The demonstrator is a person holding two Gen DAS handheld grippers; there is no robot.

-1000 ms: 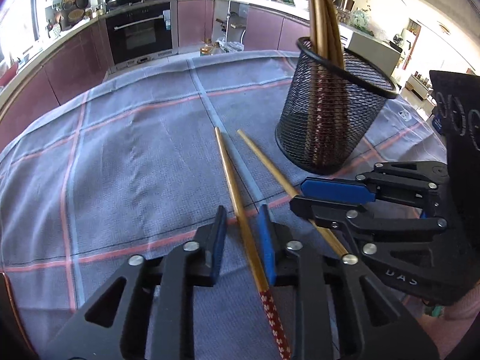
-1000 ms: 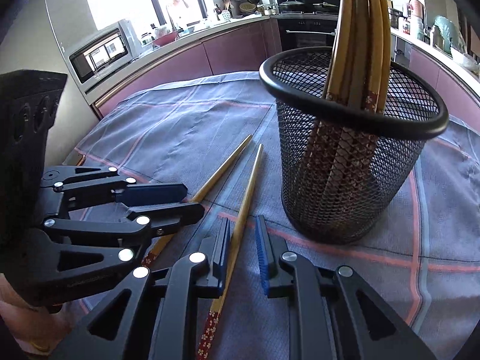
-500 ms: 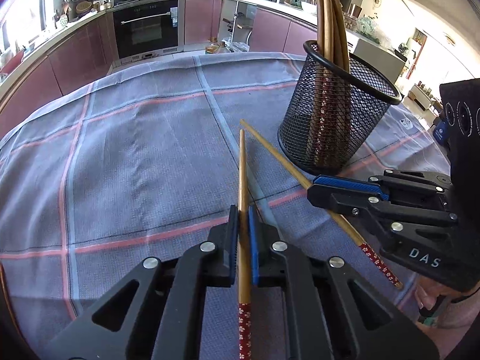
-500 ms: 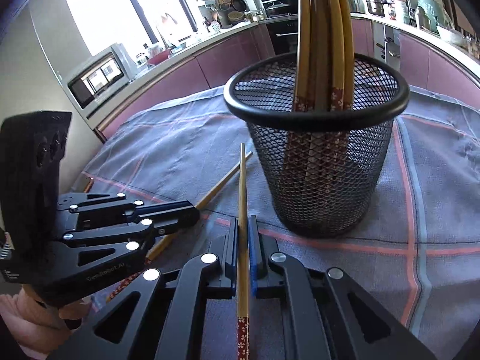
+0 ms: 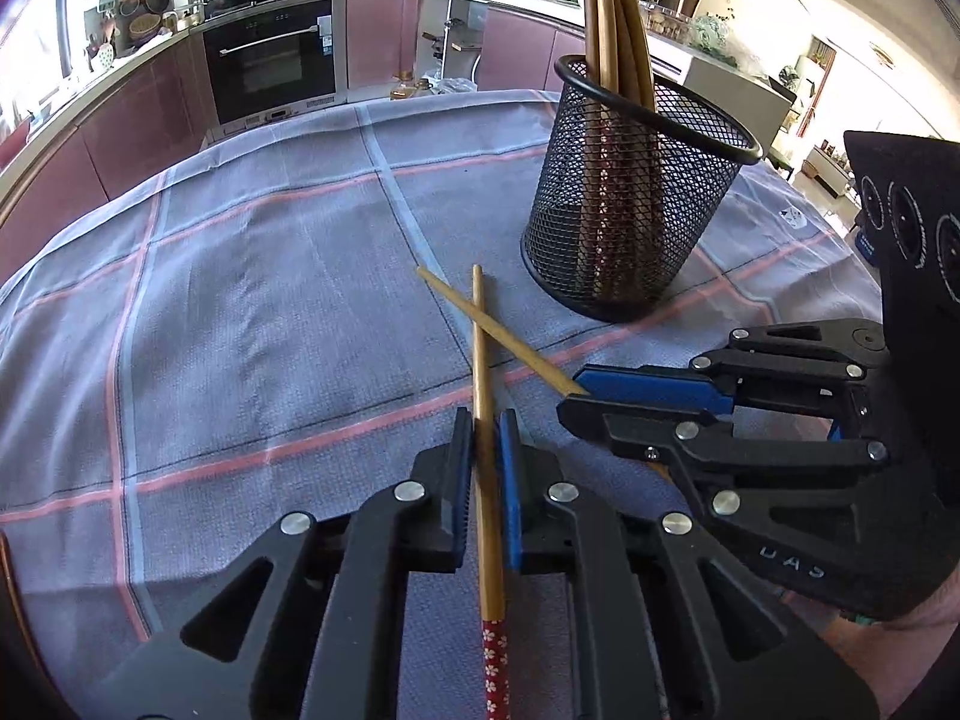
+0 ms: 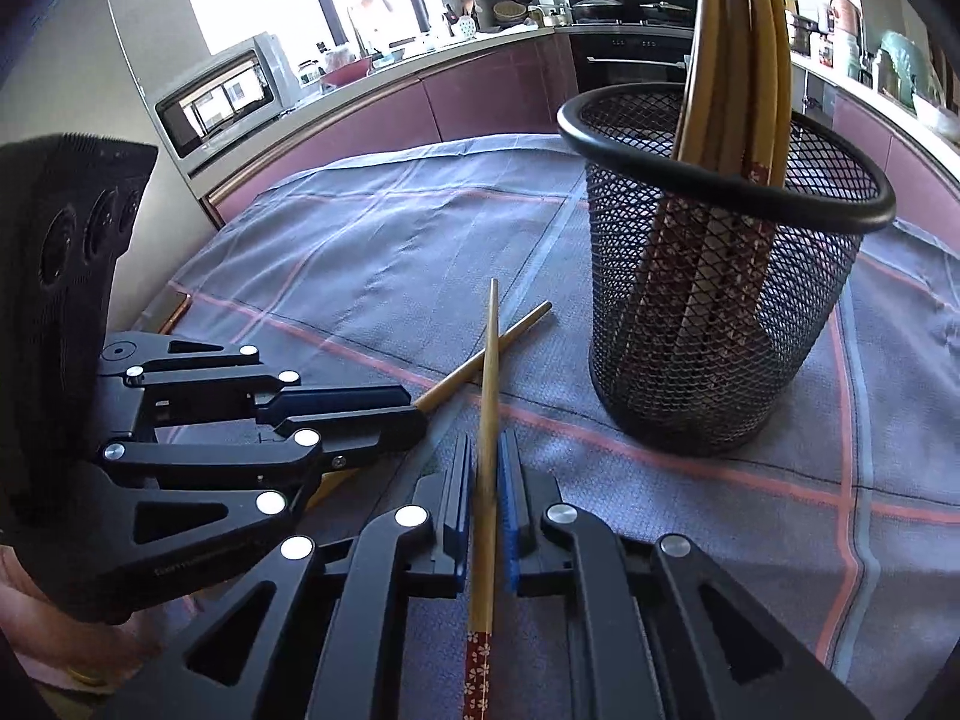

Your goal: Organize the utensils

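My left gripper (image 5: 483,420) is shut on a bamboo chopstick (image 5: 478,336) with a red flowered end. Its thin tip points at the black mesh holder (image 5: 630,210), which has several chopsticks standing in it. My right gripper (image 6: 485,450) is shut on a second chopstick (image 6: 491,360) of the same kind. The two sticks cross just short of the holder (image 6: 720,300). In the left wrist view the right gripper (image 5: 576,390) sits close beside at the right, gripping its stick (image 5: 528,357). In the right wrist view the left gripper (image 6: 417,411) sits at the left with its stick (image 6: 522,323).
A grey-blue tablecloth (image 5: 240,300) with pink lines covers the table. Beyond the far edge are plum kitchen cabinets and an oven (image 5: 270,60). A microwave (image 6: 222,96) stands on the counter to the left. A person's hand (image 6: 72,654) holds the left gripper.
Both grippers were open around chopsticks lying side by side and have shut on them. The two sticks have swung and now cross near the holder.
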